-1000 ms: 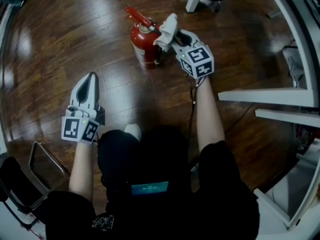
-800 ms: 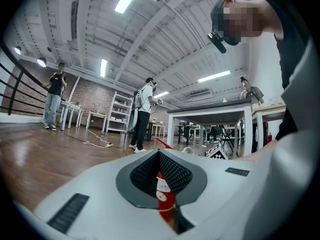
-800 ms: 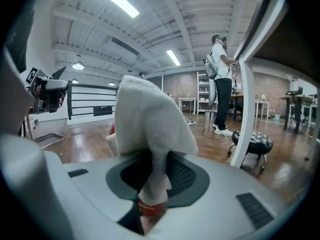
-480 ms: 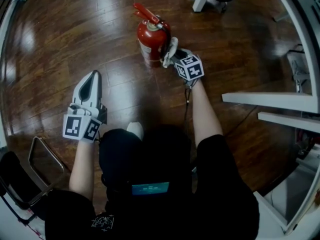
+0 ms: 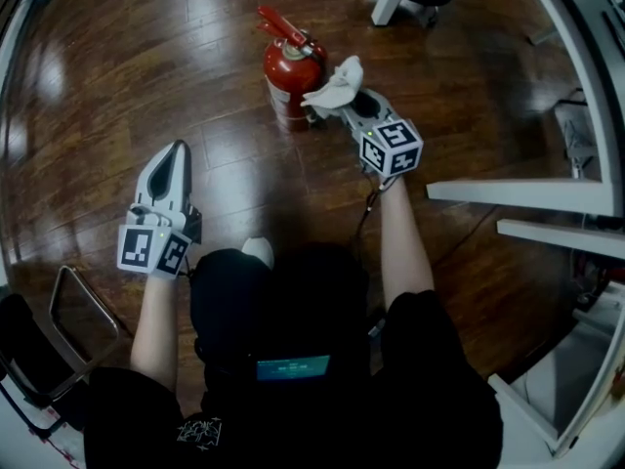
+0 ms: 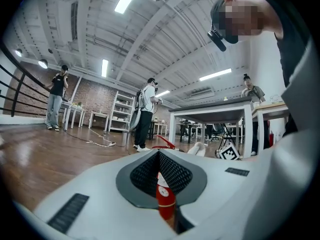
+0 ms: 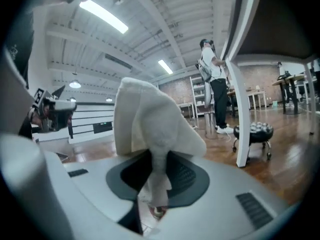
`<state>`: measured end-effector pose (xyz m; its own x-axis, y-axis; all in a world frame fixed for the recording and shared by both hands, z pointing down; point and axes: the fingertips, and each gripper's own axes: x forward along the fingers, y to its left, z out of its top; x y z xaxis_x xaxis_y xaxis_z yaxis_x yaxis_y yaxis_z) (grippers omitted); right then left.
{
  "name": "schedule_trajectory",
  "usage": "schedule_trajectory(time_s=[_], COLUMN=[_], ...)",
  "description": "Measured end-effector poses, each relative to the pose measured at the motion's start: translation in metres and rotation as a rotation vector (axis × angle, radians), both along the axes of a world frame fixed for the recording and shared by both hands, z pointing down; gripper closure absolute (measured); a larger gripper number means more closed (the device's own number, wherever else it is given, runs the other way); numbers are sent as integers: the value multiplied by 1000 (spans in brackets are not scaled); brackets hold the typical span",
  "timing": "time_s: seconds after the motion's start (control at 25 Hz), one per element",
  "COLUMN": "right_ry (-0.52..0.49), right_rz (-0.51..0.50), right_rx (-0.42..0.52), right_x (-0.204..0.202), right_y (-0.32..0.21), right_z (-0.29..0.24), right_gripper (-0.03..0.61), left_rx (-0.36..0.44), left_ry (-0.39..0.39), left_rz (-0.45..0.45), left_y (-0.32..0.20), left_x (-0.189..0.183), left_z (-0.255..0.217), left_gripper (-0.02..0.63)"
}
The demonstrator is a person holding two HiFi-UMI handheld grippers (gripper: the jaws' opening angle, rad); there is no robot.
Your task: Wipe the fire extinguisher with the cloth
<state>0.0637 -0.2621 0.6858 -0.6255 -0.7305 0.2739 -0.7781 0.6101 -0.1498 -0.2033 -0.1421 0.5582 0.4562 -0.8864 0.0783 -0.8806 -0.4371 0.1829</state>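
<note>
1. Markings. Both grippers carry cubes with black-and-white square markers. The fire extinguisher [image 5: 291,76] bears a small round white label, seen in the left gripper view, too small for me to read. A teal-lit screen [image 5: 292,367] at the person's waist is likewise illegible.

2. Task item. The fire extinguisher is a red cylinder standing upright on the floor ahead of the person, with a red lever handle jutting out at its top. The cloth [image 5: 335,84] is white and bunched, its loose end flaring above the jaws. It sits at the extinguisher's right shoulder (touching or merely just beside, I cannot tell from the head view).

3. Grippers. The right gripper [image 5: 346,102] has its jaws clamped on the cloth, a pinched fold running down between them. The left gripper [image 5: 176,150] hangs low and well apart from the extinguisher; its jaws are together with nothing between them, and the extinguisher shows through the slit far beyond.

4. Surface and room. The floor [image 5: 117,86] is dark glossy wood planking with light glare. White table frames [image 5: 527,189] stand to the right, a black-seated rolling stool [image 7: 253,134] beyond the extinguisher, and a metal chair frame [image 5: 83,311] at lower left. The left gripper view shows standing people [image 6: 147,114], shelving, a brick wall and ceiling strip lights.
</note>
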Motion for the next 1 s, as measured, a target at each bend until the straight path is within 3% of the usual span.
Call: schedule_trajectory(time_s=[0.2,0.36,0.48,0.6,0.8,0.88,1.0], right_ry=[-154,-92,-2,-15,45,67,78], right_rz=[-70,-99,-68,-35,16,28,8], right_rx=[132,122,62,-38,-271,-329,-334], right_x=[-32,-63,-63,-56,-51,-51,-53], right_y=[20,13,8,11,14,14,17], right_z=[-88,-76,-30,23,130,151,148], right_gripper=[476,476,477,477,477,477,479], left_rx=[-2,0,-1,-1,-7,-6,-3], left_ry=[-4,-6,-9,-13,-13,-10,-7], left_rz=[-6,-10,-11,-14,-25,-26,-27], left_y=[2,3,4,5,5,4,4], left_x=[-1,1,1,-2,-9,-11,-13], left_z=[1,-2,-2,-1,2,3,3], left_gripper=[609,611,611,611,611,611,610])
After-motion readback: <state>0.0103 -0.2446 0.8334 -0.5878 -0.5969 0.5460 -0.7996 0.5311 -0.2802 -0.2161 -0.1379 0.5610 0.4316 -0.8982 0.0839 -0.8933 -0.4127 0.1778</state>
